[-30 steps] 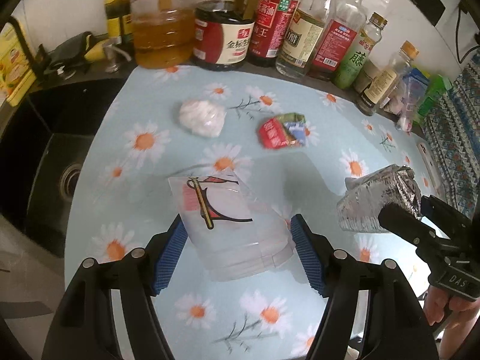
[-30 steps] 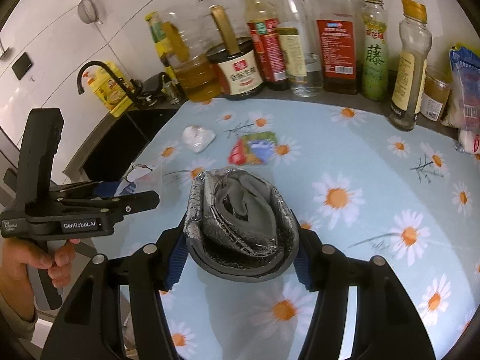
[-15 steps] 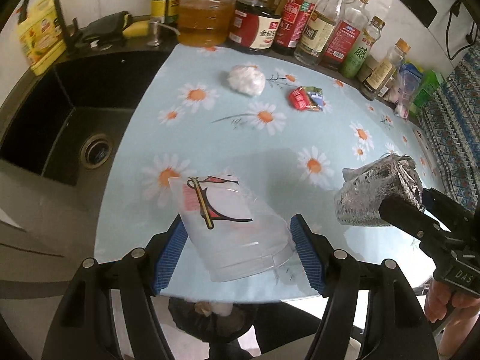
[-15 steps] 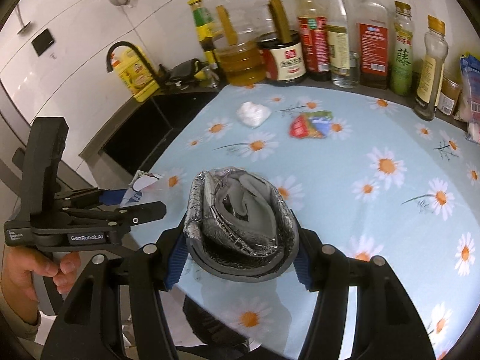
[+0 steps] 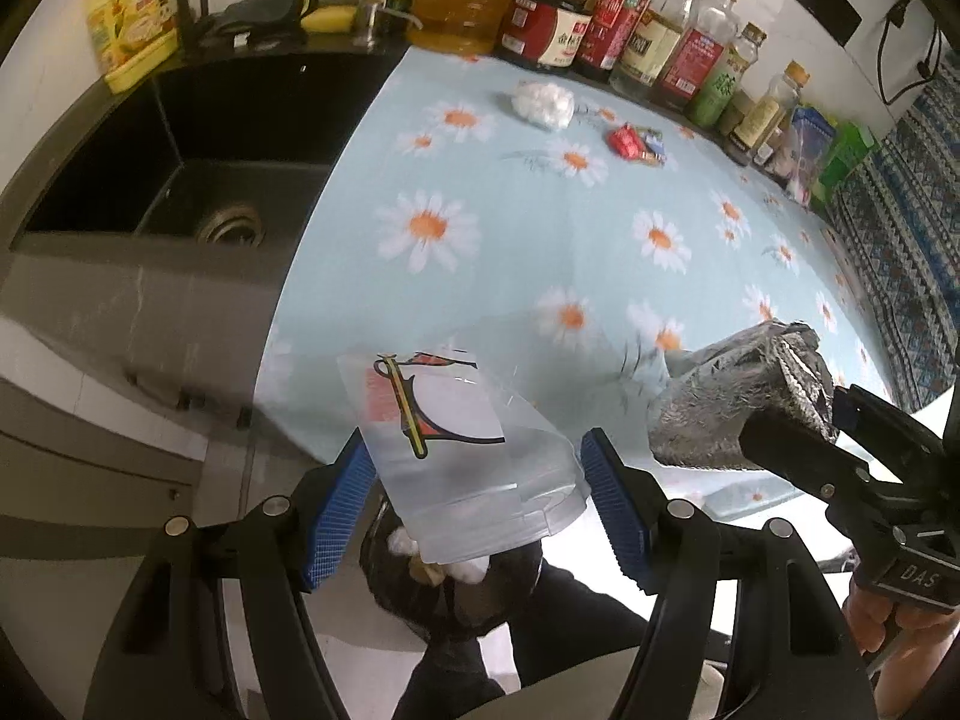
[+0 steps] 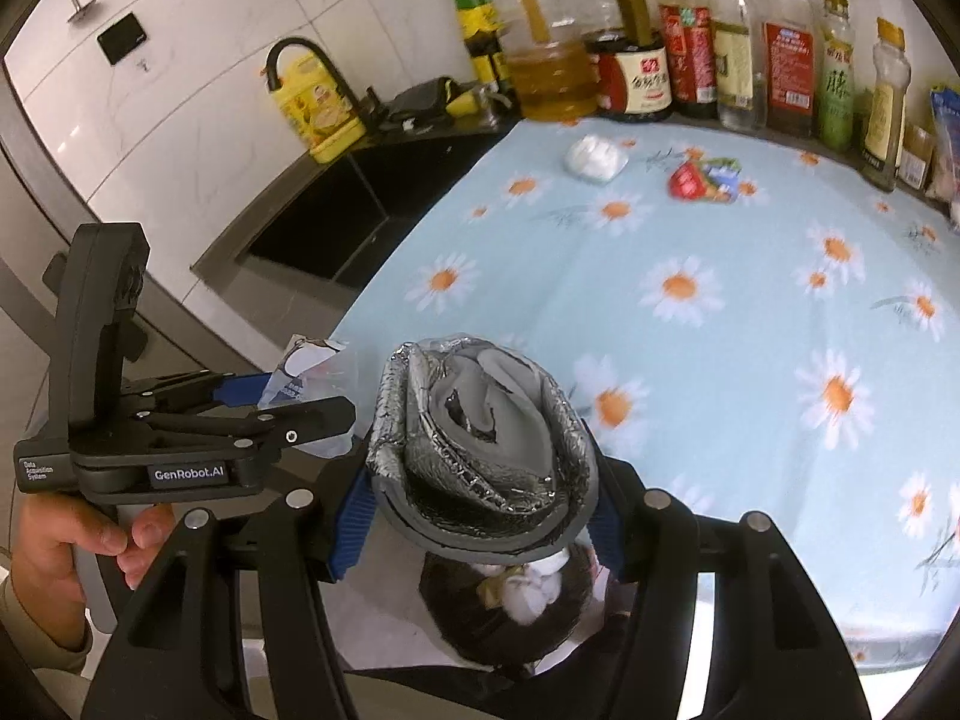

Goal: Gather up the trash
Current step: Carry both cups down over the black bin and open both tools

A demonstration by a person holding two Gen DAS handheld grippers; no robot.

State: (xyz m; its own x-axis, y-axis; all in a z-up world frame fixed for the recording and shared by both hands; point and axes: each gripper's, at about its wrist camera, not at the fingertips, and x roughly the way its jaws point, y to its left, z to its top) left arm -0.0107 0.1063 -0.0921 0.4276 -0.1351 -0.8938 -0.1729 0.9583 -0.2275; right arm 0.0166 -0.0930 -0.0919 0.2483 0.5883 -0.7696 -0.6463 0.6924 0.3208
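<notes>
Both hands have pulled back off the daisy-print blue table [image 5: 510, 252] since a second ago, and now a dark round trash bin [image 6: 510, 612] on the floor shows beneath them, where before there was only tablecloth.

The left gripper [image 5: 474, 504] has its jaws clenched on a clear plastic wrapper with a red and yellow print [image 5: 456, 450], hanging over the table's near edge, right above the bin's mouth. The right gripper [image 6: 480, 510] grips a crumpled silver foil-lined pouch [image 6: 480, 444], also out past the edge, with the bin straight below. White wads already lie inside it.

So this looks like the drop-off step: two pieces carried, neither let go yet. The next move, I'd say, calls for centring each piece over the opening and loosening the jaws; the limp wrapper may cling to a pad, so a clean release matters.

Still to fetch, far across the table: a crumpled white tissue ball [image 5: 543, 105] and, just right of it, a scrunched red and blue snack wrapper [image 5: 636, 144], both lying in front of the row of sauce bottles [image 5: 630, 42].
</notes>
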